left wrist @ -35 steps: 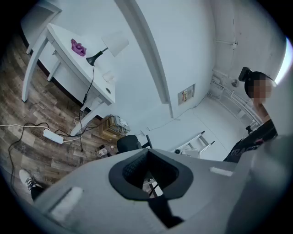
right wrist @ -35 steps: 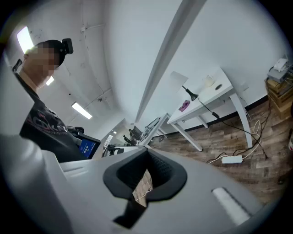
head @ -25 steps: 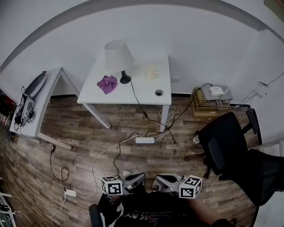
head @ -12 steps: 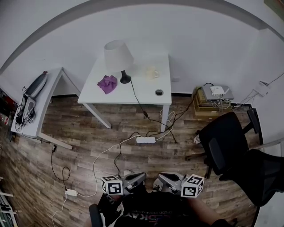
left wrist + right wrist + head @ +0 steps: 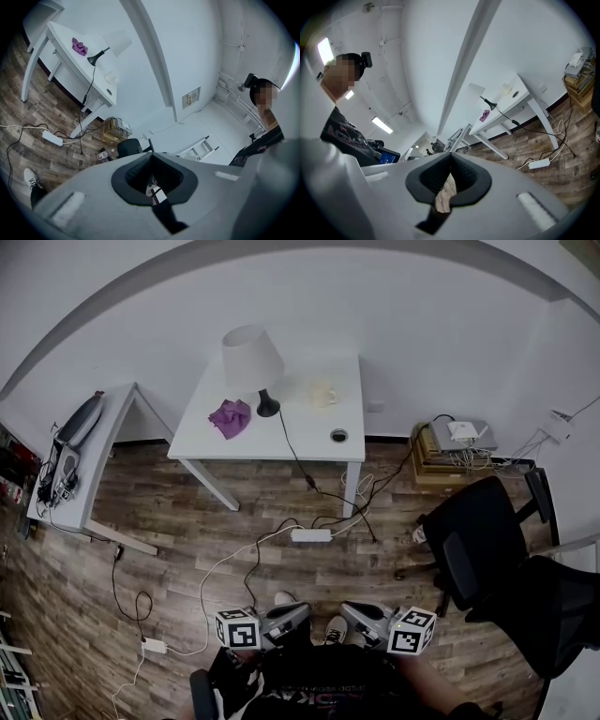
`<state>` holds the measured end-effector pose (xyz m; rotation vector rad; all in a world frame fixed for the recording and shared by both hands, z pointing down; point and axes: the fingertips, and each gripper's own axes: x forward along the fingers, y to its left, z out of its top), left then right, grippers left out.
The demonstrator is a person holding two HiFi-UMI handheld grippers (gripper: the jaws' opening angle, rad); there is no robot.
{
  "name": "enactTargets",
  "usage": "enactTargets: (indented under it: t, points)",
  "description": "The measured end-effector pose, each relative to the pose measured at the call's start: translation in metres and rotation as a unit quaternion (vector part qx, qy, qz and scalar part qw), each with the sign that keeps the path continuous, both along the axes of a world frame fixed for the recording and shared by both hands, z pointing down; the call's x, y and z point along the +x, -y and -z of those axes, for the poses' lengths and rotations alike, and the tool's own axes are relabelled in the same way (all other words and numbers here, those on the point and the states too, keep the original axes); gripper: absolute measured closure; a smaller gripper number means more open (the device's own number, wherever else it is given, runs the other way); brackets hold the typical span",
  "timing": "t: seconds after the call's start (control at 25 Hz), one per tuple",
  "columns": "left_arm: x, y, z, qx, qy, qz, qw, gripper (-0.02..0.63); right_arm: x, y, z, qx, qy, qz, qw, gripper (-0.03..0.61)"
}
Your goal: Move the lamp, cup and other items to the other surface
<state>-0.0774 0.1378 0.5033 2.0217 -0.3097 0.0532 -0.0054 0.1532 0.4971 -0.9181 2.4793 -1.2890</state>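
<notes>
Finding: no item transferred yet. The white-shaded lamp with black base, pale cup and crumpled purple cloth stand on the white surface at twelve o'clock. Left gripper and right gripper are at six o'clock, well apart from them, jaws together and empty.

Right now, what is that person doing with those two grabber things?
A person stands back from the white table, holding the left gripper and the right gripper low, both shut and empty. The lamp, the cup and a purple cloth sit on that table, untouched. No moving has begun yet.
</notes>
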Motion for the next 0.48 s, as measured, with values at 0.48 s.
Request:
enactTargets:
  t: [0.48]
  points:
    - [-0.023, 0.047, 0.004, 0.003, -0.012, 0.001, 0.9999, 0.621, -0.015, 0.044, 0.004, 0.018, -0.023, -0.02, 0.999, 0.566]
